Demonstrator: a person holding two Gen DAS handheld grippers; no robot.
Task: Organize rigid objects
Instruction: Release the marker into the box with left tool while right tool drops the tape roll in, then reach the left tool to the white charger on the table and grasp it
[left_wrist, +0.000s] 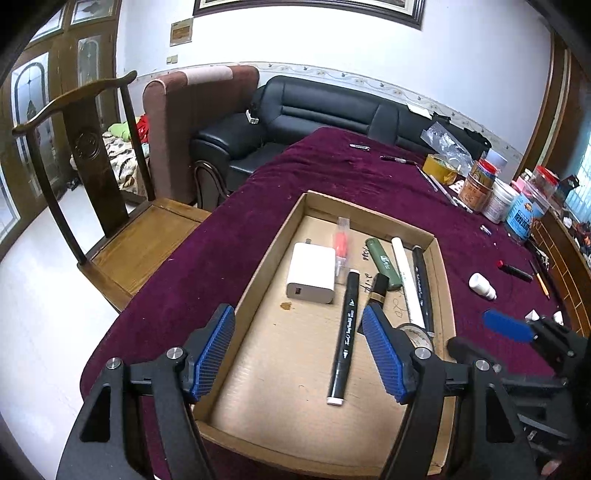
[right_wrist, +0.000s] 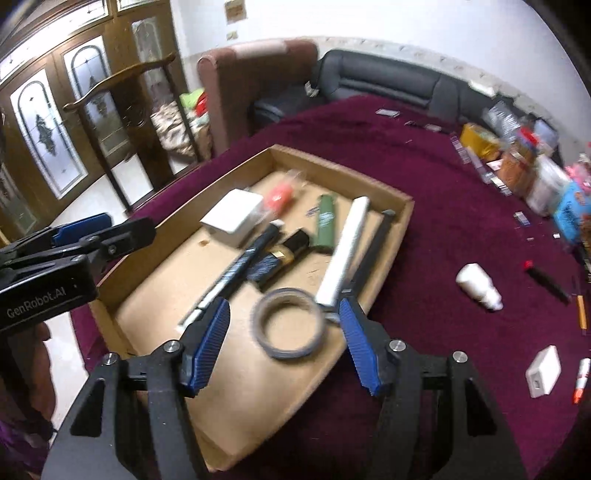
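Hovering over the cardboard tray (right_wrist: 400, 206) with jaws apart and empty, the right gripper (right_wrist: 282, 345) looks finished with the tape roll (right_wrist: 288, 323) lying inside, so next likely comes the white bottle (right_wrist: 478, 286) at three o'clock on the worktop (right_wrist: 424, 155).

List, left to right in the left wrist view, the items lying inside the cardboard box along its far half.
white power bank → orange-capped tool in a clear sleeve → green lighter → white stick → black pen against the right wall of the cardboard box.
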